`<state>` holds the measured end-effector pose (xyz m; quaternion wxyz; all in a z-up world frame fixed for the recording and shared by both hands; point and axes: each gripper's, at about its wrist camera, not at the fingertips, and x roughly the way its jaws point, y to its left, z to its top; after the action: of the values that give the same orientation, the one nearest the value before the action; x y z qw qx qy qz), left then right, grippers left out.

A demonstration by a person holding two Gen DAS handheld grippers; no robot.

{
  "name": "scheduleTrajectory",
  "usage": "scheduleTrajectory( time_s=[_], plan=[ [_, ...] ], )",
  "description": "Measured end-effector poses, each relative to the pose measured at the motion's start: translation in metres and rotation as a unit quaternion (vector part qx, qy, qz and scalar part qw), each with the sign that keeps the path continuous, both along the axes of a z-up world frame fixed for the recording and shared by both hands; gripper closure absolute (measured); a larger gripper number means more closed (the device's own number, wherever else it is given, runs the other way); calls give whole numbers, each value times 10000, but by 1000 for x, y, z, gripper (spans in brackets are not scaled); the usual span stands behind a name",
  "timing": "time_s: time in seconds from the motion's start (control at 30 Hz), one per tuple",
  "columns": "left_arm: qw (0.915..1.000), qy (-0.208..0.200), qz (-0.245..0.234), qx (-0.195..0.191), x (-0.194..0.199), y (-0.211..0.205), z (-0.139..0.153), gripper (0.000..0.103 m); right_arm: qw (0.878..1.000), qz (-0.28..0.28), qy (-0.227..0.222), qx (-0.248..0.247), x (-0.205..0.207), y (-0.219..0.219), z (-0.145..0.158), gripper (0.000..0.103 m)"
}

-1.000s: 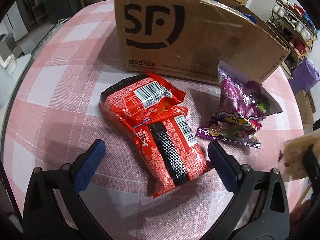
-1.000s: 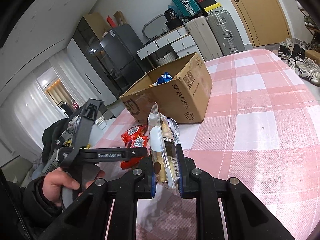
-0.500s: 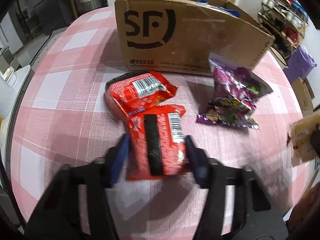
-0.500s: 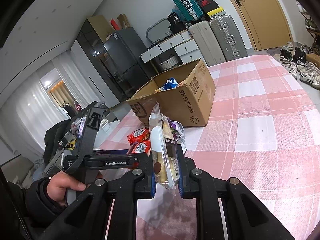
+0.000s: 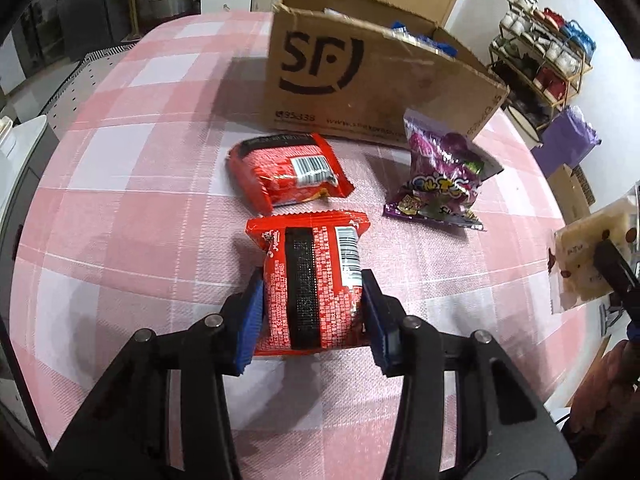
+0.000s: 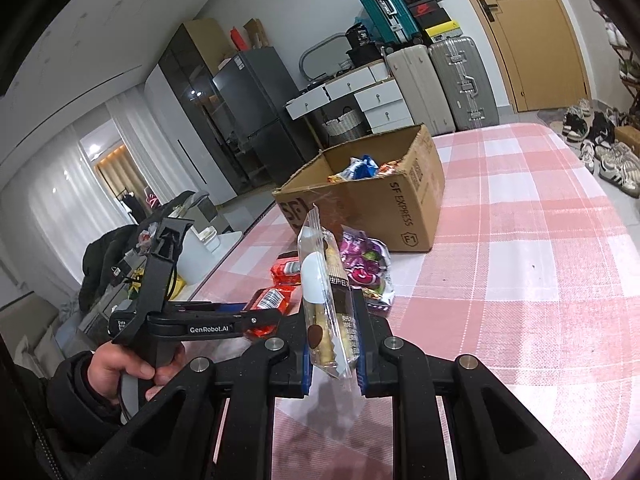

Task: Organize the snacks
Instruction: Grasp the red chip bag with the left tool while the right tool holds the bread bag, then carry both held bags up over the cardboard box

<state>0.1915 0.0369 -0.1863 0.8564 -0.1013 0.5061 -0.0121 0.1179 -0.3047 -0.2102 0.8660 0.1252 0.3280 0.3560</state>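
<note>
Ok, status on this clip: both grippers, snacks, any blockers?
Left gripper shut on red snack packet. Right gripper shut on clear-wrapped biscuit pack. Open cardboard box ahead, path unobstructed.

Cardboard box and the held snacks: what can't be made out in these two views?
- Left wrist view: cardboard box contents, hidden by its near wall.
- Left wrist view: clear-wrapped snack, cut off by the frame edge.
- Right wrist view: red packet in the left gripper, partly hidden behind that gripper's fingers.

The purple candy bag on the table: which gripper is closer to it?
Probably right. The right gripper, clamping a clear-wrapped pastry, sits just before the purple candy bag; the left gripper, gripping a red packet, is off to its side.
</note>
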Motion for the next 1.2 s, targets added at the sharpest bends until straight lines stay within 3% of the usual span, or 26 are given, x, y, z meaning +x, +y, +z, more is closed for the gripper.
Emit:
scheduleTrajectory(
  time_s=[0.57, 1.2],
  plan=[
    [9978, -584, 242, -204, -32, 29, 37, 61, 9989, 249, -275, -276, -23, 28, 26, 87],
    [9898, -1405, -104, 225, -30, 38, 105, 61, 9960, 238, -747, -419, -6, 46, 74, 87]
  ],
)
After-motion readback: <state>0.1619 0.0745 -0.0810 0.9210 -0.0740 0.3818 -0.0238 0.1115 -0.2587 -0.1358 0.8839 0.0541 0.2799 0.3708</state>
